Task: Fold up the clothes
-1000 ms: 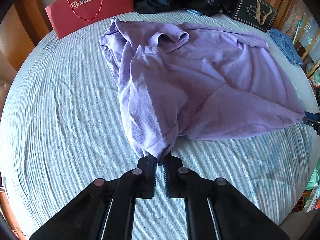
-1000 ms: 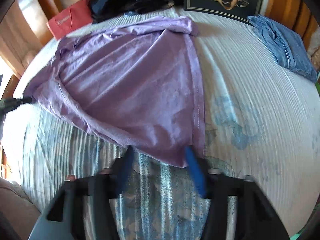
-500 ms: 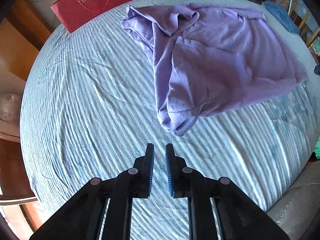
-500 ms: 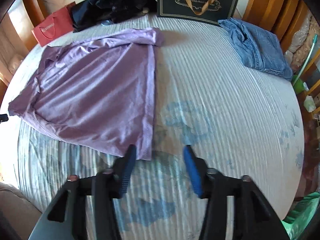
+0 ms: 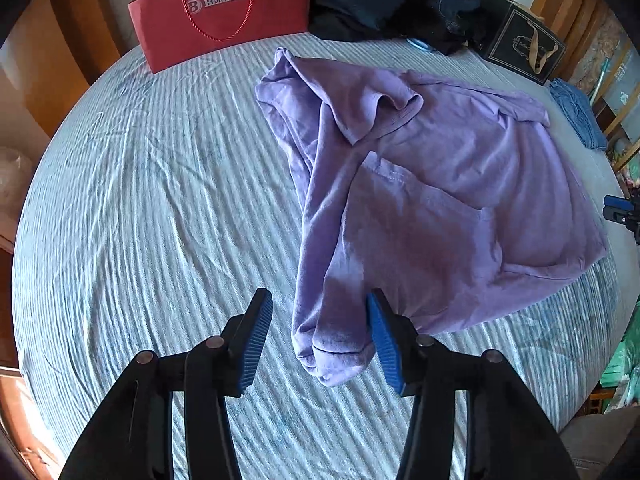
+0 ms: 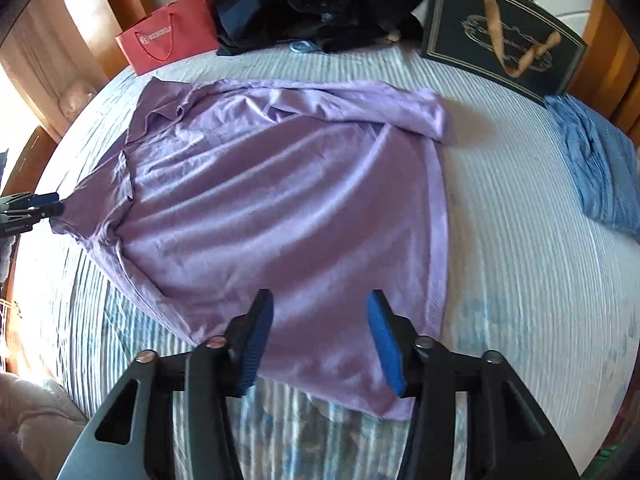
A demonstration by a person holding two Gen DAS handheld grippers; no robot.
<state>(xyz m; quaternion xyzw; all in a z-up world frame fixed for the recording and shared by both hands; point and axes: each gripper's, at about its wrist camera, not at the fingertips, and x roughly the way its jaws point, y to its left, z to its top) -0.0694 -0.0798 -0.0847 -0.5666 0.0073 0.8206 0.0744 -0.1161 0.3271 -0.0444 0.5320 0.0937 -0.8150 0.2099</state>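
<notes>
Bed (image 5: 140,220): purple shirt (image 5: 440,200) lies rumpled. Left tongs (image 5: 318,336) spread wide around its sleeve end, gripping nothing; right tongs (image 6: 318,332) wide apart over hem, empty.

Left of the left gripper (image 5: 320,340) the striped bedsheet (image 5: 160,208) lies bare up to the red gift bag (image 5: 224,12) standing at its far edge. Ahead of both grippers the purple shirt (image 6: 280,208) covers the middle, with dark clothes (image 6: 320,4) heaped beyond. Right of the right gripper (image 6: 320,336) the sheet runs open to the folded jeans (image 6: 600,168) and the black gift bag (image 6: 504,44).
</notes>
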